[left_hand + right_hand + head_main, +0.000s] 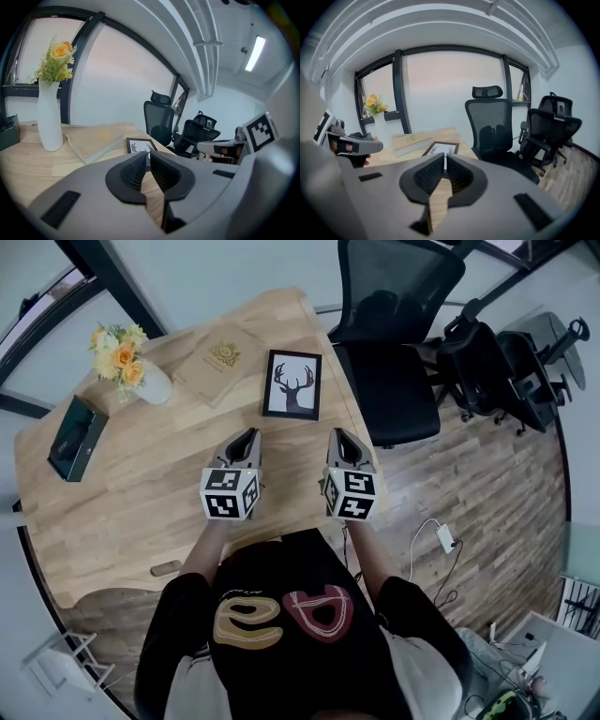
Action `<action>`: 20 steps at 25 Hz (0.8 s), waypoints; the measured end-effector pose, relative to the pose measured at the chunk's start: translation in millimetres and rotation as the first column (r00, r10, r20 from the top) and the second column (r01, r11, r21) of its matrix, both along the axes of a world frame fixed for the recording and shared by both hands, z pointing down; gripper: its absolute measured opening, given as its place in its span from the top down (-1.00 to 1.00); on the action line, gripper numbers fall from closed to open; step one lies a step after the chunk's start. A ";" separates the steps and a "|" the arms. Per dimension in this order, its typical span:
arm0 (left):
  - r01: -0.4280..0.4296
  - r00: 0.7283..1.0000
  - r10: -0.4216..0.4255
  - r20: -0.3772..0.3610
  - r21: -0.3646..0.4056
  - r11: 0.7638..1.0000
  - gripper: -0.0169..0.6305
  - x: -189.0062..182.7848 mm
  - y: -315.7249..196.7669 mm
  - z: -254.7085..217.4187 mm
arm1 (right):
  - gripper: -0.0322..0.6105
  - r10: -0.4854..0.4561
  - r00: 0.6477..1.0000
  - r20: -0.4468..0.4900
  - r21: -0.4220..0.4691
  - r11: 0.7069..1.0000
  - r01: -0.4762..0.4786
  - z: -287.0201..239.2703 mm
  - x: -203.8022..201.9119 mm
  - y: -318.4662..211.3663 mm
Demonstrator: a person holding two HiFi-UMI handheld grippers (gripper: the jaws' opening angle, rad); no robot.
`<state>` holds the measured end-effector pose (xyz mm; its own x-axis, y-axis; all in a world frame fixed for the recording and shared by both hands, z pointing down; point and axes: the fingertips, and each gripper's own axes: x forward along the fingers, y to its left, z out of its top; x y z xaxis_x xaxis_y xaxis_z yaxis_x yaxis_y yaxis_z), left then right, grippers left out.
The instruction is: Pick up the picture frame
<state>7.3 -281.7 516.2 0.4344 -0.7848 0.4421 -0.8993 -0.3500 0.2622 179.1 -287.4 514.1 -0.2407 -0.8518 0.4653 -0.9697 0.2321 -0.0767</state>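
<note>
On the wooden tabletop, at the far left, a dark box is lying flat. At about one o'clock from it a white vase with yellow flowers is standing upright. A tan booklet is lying near the vase, at its three o'clock.

The left tongs are being held over the tabletop, clenched, with only a thin slit left between the jaws and nothing being gripped. In the left gripper view the ribbed pads are being shown almost together.

The picture frame, black-edged with a deer-head print, is lying flat near the tabletop's right edge, just beside the booklet and touched by nothing. It is lying at about one o'clock from the left tongs and at about eleven o'clock from the right tongs, near both tips but apart from them.

The right tongs are likewise being held clenched and empty, side by side with the left pair, and both are being pointed toward twelve o'clock.

Past the tabletop's edge, at about one o'clock from the right tongs, a black office chair is standing on the wood floor.
</note>
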 end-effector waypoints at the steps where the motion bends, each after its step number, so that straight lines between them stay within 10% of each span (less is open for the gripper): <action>1: 0.003 1.000 -0.003 0.002 0.000 1.000 0.88 -0.8 -3.8 0.1 | 0.85 0.000 1.000 0.002 -0.001 1.000 0.000 0.6 -0.4 -3.5; 20: 0.024 0.999 -0.024 0.041 0.003 1.000 0.88 18.0 -70.0 4.7 | 0.85 -0.007 0.999 -0.044 -0.039 0.999 0.006 13.9 -2.6 -73.1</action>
